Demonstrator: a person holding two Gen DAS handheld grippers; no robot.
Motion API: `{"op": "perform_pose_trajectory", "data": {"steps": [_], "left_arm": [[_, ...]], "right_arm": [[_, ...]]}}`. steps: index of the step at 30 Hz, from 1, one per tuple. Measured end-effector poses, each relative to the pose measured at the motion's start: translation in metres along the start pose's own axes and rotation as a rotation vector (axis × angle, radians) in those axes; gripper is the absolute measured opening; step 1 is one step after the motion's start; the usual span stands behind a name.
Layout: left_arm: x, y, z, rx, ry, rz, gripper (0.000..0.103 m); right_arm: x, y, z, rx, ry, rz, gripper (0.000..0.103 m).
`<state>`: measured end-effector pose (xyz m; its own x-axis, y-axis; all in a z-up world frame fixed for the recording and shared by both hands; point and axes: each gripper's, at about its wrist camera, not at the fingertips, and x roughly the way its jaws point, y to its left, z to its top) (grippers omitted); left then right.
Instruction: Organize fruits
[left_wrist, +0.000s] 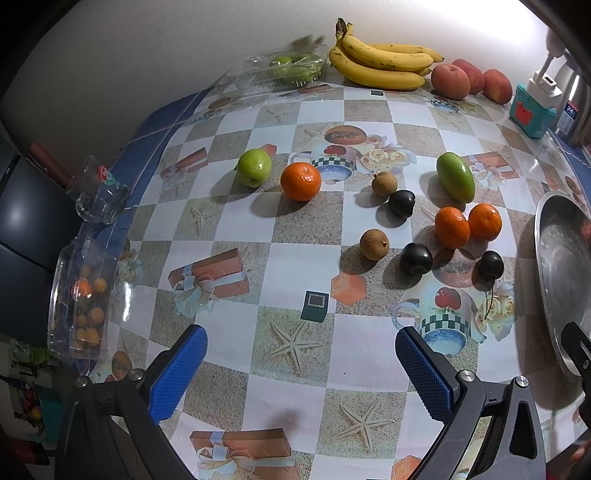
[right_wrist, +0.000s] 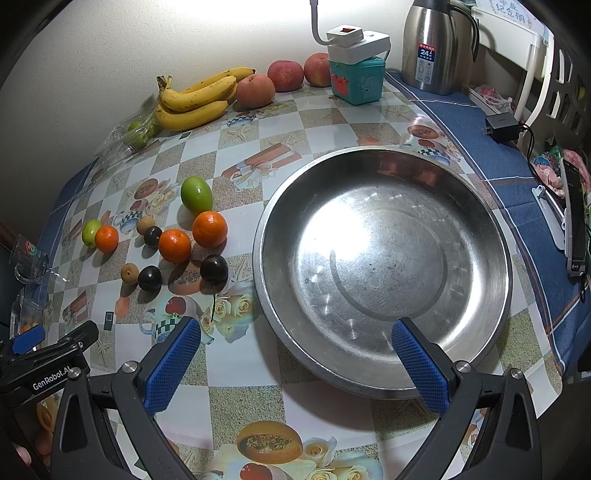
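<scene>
Jaws spread wide on left gripper (left_wrist: 301, 354) and right gripper (right_wrist: 295, 349), both empty, hovering over bench (left_wrist: 295, 258) near edge. Loose fruit mid-bench: tangerines (left_wrist: 452, 227), dark cherries (left_wrist: 416, 258), longans (left_wrist: 374, 244), green fruits (left_wrist: 455, 177). Steel basin (right_wrist: 384, 266) empty, just right of them. Likely light, round, rolls; cherries soft, slick. Pinch across widest part, gently.
</scene>
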<state>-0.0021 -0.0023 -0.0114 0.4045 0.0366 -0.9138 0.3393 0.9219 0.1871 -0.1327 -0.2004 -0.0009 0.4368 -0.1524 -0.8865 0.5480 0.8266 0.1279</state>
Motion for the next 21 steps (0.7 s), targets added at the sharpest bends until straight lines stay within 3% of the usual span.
{"op": "perform_pose_trajectory", "data": {"steps": [11,16,21], "left_arm": [[-0.011,0.008,0.010,-0.037,0.004,-0.053,0.103],[-0.023,0.016,0.027,-0.089,-0.033,-0.062,0.103],[-0.029,0.023,0.049,-0.165,-0.045,-0.135,0.103]], "right_arm": [[0.000,0.003,0.001,-0.006,0.002,0.029,0.103],[-0.006,0.008,0.008,-0.020,-0.029,0.035,0.103],[-0.009,0.016,0.020,-0.037,-0.055,0.054,0.103]]}}
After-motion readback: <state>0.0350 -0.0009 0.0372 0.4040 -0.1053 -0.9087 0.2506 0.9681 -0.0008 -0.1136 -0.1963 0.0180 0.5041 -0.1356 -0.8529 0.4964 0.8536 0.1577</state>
